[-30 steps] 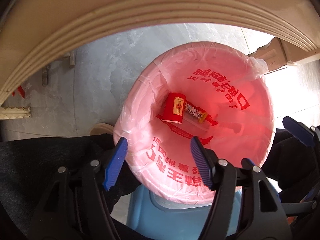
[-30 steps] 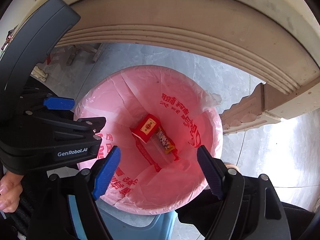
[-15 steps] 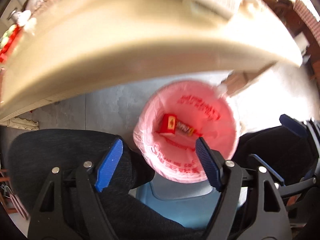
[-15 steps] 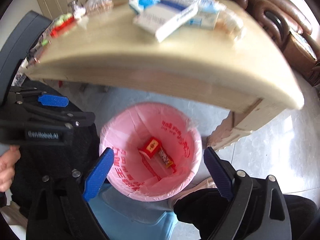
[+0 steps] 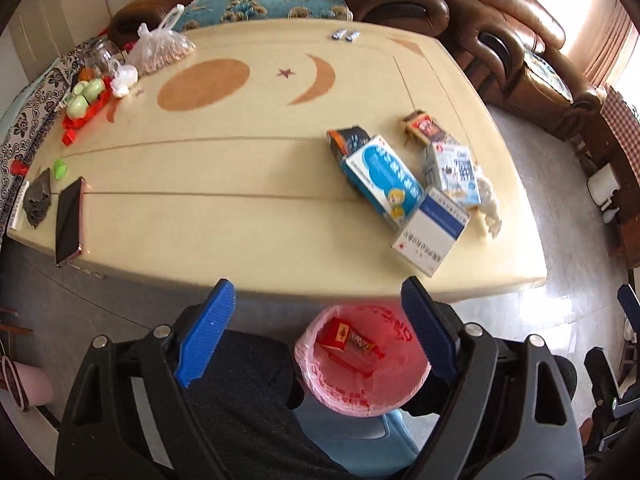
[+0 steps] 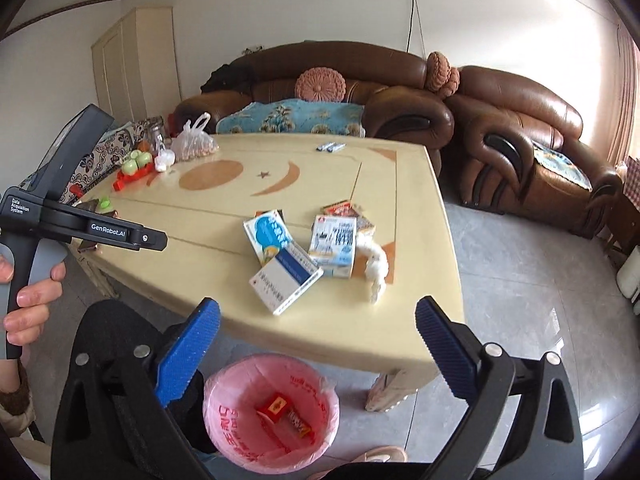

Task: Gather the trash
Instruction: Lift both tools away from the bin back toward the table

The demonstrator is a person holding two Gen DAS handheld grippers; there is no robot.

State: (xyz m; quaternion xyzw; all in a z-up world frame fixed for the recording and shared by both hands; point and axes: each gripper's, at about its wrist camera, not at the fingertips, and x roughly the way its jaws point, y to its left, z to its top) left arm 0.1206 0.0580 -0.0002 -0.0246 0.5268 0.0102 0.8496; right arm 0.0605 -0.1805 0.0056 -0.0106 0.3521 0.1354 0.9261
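Living room, cream surface [image 6: 400, 216] ahead of you, brown sofas behind it. Both views looked straight down into the bin a second ago; now they look out over the tabletop, so both tools have come up from the drop.

Left tool [image 5: 316, 344]: jaws have just been opening, nothing between them, released. Same for the right tool [image 6: 318, 350]: wide apart, empty, jaws just been opening too.

Pink-lined bin [image 6: 224, 384] sits on the floor just beside the near edge of the surface, between your knees. Red packet [image 6: 274, 406] and snack wrapper [image 6: 298, 420] lie at the bottom, touching. My read: that drop is done.

Remaining trash sits toward the right of the surface: blue-and-white box [image 6: 267, 236], white box with blue band [image 6: 284, 280] partly over it, milk carton [image 6: 334, 246], crumpled tissue [image 6: 376, 264] just beside the carton, small packets behind. Likely next target is that cluster; white box is nearest the edge.

Far left of the surface: phone [image 5: 68, 220], plastic bag [image 5: 160, 48], green items. Probably not trash; leave them.
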